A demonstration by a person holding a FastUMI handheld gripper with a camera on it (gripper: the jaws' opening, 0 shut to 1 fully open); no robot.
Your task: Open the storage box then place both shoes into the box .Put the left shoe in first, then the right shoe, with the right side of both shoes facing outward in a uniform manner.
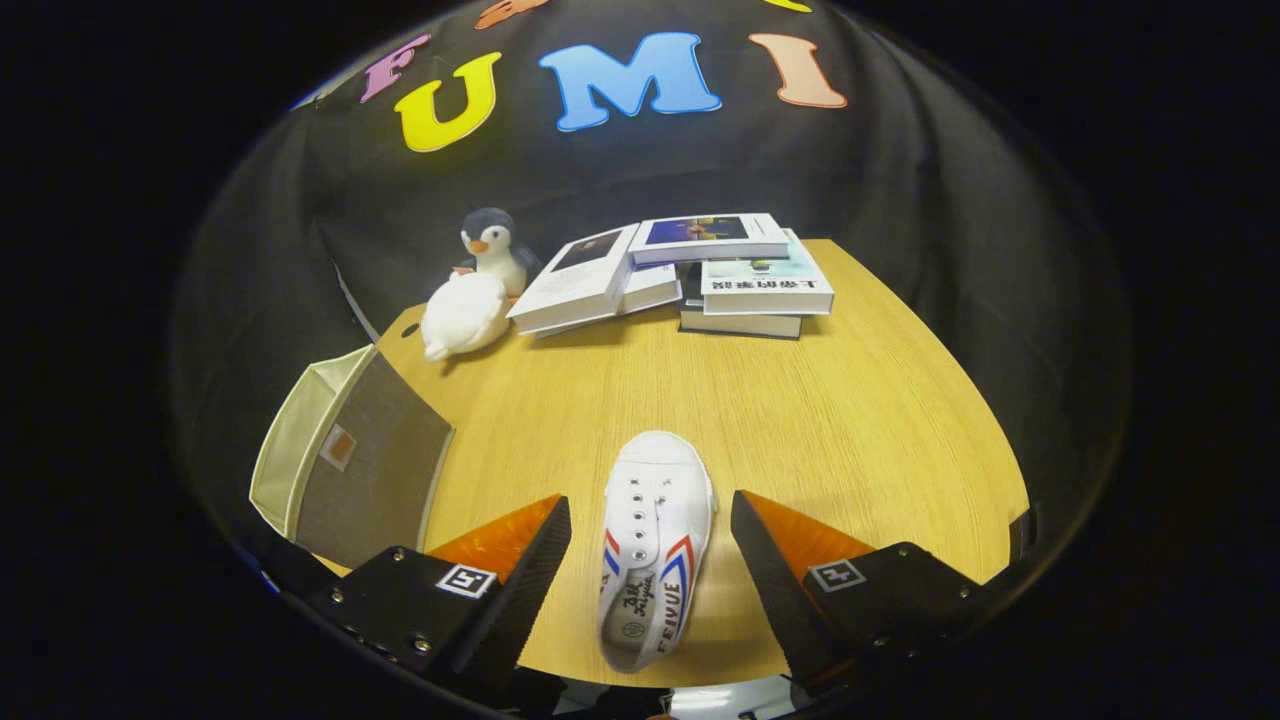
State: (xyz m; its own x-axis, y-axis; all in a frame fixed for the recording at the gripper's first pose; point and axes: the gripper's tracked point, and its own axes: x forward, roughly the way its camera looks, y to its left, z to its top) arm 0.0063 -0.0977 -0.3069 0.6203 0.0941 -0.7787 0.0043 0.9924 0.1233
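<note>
A white canvas shoe [655, 545] with red and blue side stripes lies on the wooden table [850, 420], toe pointing away from me. It sits between my fingers, with a gap on each side. My gripper [650, 530] is open and touches nothing. To the left of the left finger stands a beige and grey fabric storage box [345, 455], its top open and its mouth tilted leftward. I see nothing inside it from here.
At the table's far side lie stacked and open books [690, 275]. Left of them stand a penguin plush [492, 248] and a white plush [462, 317]. The table's rounded edge runs close on the right.
</note>
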